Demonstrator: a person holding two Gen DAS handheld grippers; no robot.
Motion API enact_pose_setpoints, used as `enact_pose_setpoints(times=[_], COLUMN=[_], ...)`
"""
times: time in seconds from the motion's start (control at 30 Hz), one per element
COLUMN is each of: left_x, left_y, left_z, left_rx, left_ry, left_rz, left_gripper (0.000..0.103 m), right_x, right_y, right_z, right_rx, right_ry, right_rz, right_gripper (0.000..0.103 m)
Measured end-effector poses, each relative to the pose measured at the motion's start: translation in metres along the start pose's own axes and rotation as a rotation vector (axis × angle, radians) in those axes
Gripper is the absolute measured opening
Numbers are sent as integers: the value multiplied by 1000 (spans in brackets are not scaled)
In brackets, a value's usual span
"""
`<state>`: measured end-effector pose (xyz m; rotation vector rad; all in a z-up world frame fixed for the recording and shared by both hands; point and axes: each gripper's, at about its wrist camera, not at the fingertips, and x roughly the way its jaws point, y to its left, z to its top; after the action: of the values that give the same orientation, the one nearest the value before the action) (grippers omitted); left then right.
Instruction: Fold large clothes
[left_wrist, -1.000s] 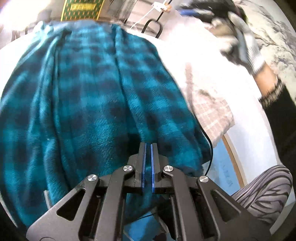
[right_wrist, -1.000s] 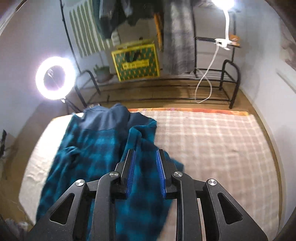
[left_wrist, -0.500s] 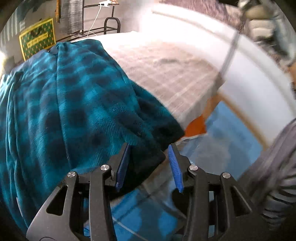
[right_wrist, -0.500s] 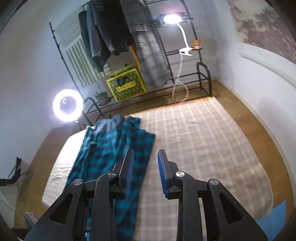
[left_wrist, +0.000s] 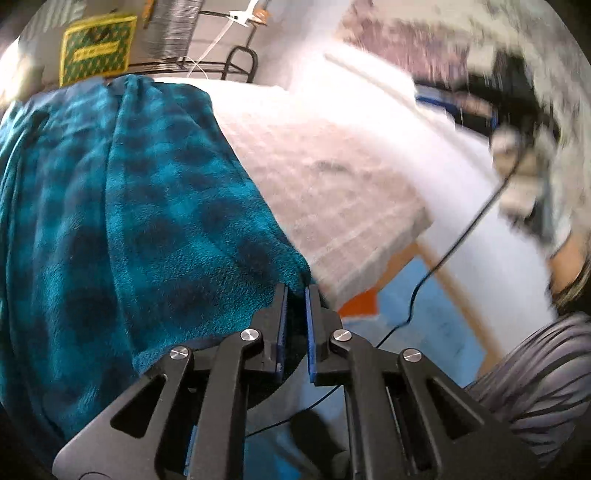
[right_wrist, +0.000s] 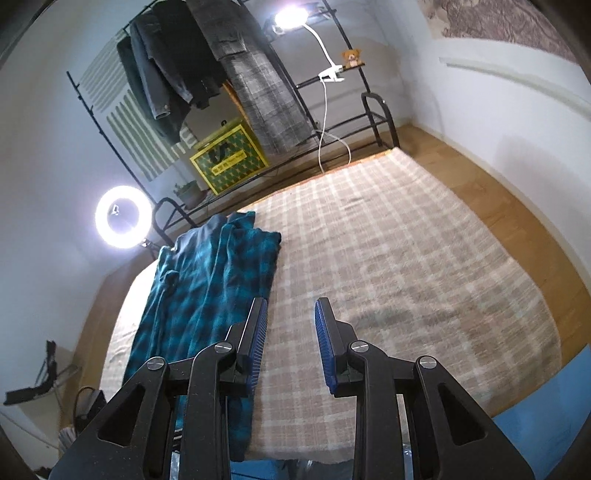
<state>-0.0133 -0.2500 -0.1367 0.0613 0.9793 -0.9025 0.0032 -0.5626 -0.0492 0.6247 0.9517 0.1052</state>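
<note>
Your left tongs (left_wrist: 295, 291) are pinching the near corner of the blue checked fleece garment (left_wrist: 140, 206), at the front edge of the bed (left_wrist: 332, 192). Only your left view shows this pinch up close. It also shows a thin black cable (left_wrist: 443, 266) hanging over the blue floor mat (left_wrist: 424, 332), your striped trouser leg (left_wrist: 535, 373), and your right hand (left_wrist: 524, 177) as a blur off to the right.

Your right tongs (right_wrist: 290, 325) are spread a little, with nothing between them, and they hang over the bare checked bed cover (right_wrist: 388, 258). Only this view shows the whole garment (right_wrist: 207, 295), lying long on the left part of the bed. Behind the bed you can see a ring light (right_wrist: 123, 216), a black clothes rack (right_wrist: 207, 55) with dark clothes on it, and a yellow and green box (right_wrist: 229, 158), whose inside you cannot see.
</note>
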Motion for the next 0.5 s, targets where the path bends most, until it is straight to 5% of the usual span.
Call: enact_pose_setpoints(times=[0.1, 0.17, 0.2, 0.4, 0.5], left_x=[19, 24, 29, 59, 61], left_y=[-14, -21, -26, -45, -44], left_z=[-5, -7, -8, -17, -17], left_rx=[57, 87, 106, 261, 286], left_ry=[56, 58, 62, 85, 63], left_rz=[61, 94, 119, 256, 269], left_gripper=[29, 59, 62, 63, 48], right_x=[16, 27, 32, 68, 85], right_y=[-2, -3, -4, -13, -12], right_z=[-1, 1, 1, 10, 16], right_rx=[-3, 1, 4, 36, 40], right_ry=[23, 40, 50, 119, 145], right_rz=[8, 26, 42, 88, 94], right_gripper=[25, 25, 25, 26, 33])
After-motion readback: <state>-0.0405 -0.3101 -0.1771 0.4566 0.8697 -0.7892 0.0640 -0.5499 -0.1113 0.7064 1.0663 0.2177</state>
